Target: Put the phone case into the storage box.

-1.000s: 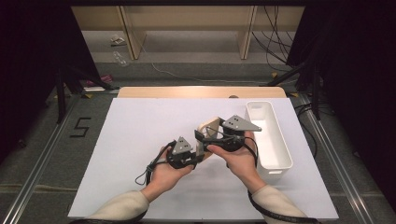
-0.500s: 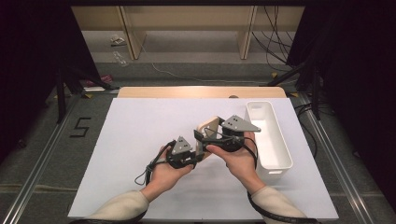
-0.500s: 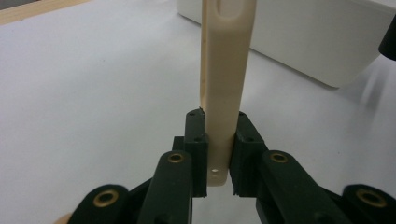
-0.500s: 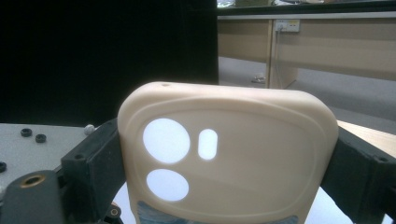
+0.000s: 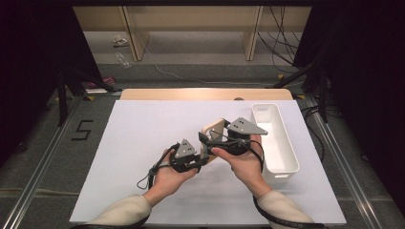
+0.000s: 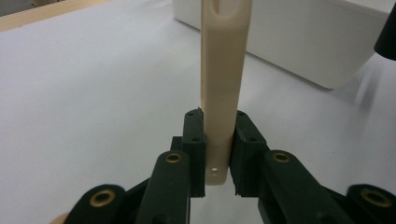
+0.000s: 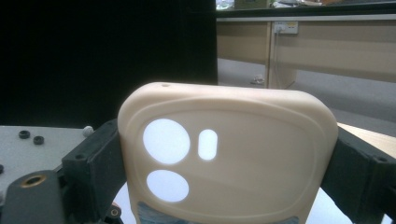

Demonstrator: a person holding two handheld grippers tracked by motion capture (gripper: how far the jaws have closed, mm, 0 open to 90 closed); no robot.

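Phone case [image 7: 229, 154] hangs left of the white bin [image 5: 274, 138], not yet inside; we clamp it with left gripper [image 6: 218, 154] and right gripper [image 7: 224, 163].

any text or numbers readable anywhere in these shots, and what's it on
"5" – a dark digit marked on the grey floor left of the table, in the high view.

No other text reads. The cream phone case, held by both the left gripper and the right gripper, is unprinted, and so is the white bin. The wall socket plate in the right gripper view is too small to read.
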